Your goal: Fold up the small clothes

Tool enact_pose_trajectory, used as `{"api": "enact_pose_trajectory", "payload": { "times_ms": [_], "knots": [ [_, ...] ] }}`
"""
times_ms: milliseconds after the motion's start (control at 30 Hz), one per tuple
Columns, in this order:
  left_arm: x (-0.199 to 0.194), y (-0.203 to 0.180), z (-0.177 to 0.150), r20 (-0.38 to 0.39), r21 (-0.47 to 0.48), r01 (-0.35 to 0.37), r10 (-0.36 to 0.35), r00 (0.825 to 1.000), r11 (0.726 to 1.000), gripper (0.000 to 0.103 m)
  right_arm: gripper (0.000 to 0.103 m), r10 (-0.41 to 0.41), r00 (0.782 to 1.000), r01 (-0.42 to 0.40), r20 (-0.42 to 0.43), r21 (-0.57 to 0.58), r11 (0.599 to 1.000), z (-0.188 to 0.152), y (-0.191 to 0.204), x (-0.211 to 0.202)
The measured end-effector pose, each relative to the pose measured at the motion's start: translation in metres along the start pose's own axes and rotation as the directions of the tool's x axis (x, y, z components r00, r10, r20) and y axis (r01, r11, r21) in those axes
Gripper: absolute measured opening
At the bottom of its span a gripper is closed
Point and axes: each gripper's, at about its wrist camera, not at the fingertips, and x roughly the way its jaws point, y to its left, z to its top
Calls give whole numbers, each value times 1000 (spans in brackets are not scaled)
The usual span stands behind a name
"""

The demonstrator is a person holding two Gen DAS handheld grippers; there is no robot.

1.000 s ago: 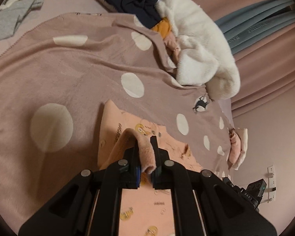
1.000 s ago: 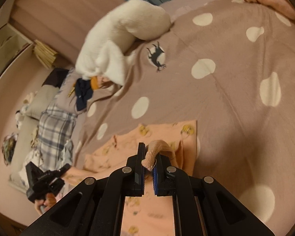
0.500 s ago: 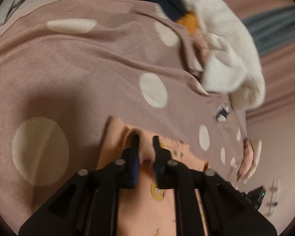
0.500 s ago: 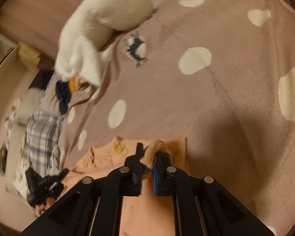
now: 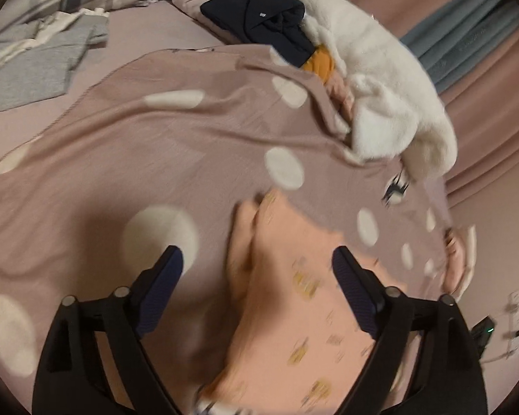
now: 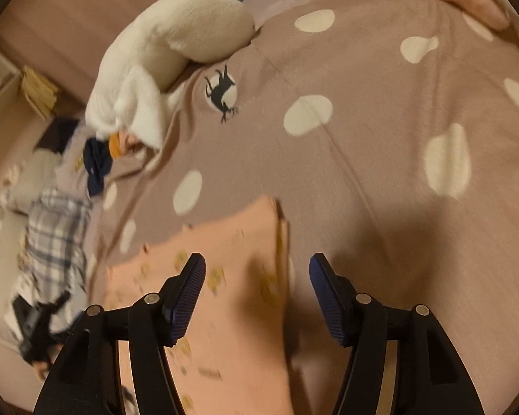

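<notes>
- Left tool (image 5: pixel 256 259): jaws spread wide, nothing gripped; it is held just above the peach garment (image 5: pixel 294 318).
- Right tool (image 6: pixel 257 269): jaws likewise spread wide, nothing gripped; it sits over the garment's right edge (image 6: pixel 225 297).
- Peach garment w/ small yellow prints is laid on the dotted blanket (image 5: pixel 138 180), w/ a folded layer seen along its far edge; details are blurred in both views.
- Blanket is spread on a bed; mauve w/ cream dots and a small black animal print (image 6: pixel 221 91).
- White fluffy item (image 5: pixel 380 86) is piled at the blanket's far side, touching a navy garment (image 5: pixel 270 31).
- Grey cloth (image 5: pixel 34 69) and plaid fabric (image 6: pixel 55 235) lie well apart from the garment.
</notes>
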Motion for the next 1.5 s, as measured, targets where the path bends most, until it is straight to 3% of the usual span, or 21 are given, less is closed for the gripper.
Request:
{"api": "enact_pose_trajectory", "payload": {
  "times_ms": [67,167,333,533,700,867,967,1100,1300,1400,1467,1500],
  "knots": [
    [-8,3,-18,-38,35,1,0,999,999,95,64,-3,1000,3,-22,-4,1000,-18,3,-8],
    [-19,13,-49,-79,40,30,-26,997,999,99,75,5,999,-5,-49,2,1000,-53,1,-21],
    [-28,29,-96,-132,-35,77,-81,988,996,102,87,52,995,-47,-81,66,997,-99,-6,-29],
    [-28,20,-133,-193,-76,173,-185,964,982,102,87,149,978,-129,-147,140,982,-131,-8,-25],
    [-23,-7,-137,-166,20,200,-194,967,980,102,87,149,978,-130,-146,133,983,-134,-3,-23],
    [5,-22,-135,-168,99,184,-166,972,978,102,87,224,965,-198,-140,179,964,-137,-7,-7],
    [26,-21,-134,-199,71,209,-191,961,975,102,87,270,955,-244,-118,201,949,-132,-8,5],
    [37,-24,-124,-138,61,253,-243,960,965,102,87,345,934,-318,-95,224,921,-114,-4,22],
    [63,-32,-101,-149,-18,342,-340,928,940,102,87,449,893,-417,-34,314,853,-93,-4,47],
    [71,-34,-94,-124,-61,340,-345,930,939,91,87,444,896,-414,-32,307,857,-83,2,55],
    [73,-34,-92,-125,-62,309,-315,941,949,65,79,425,905,-398,-29,300,867,-80,5,59],
    [75,-35,-93,-125,-46,270,-274,954,962,56,67,404,914,-378,-31,295,878,-79,5,61]
  ]
}}
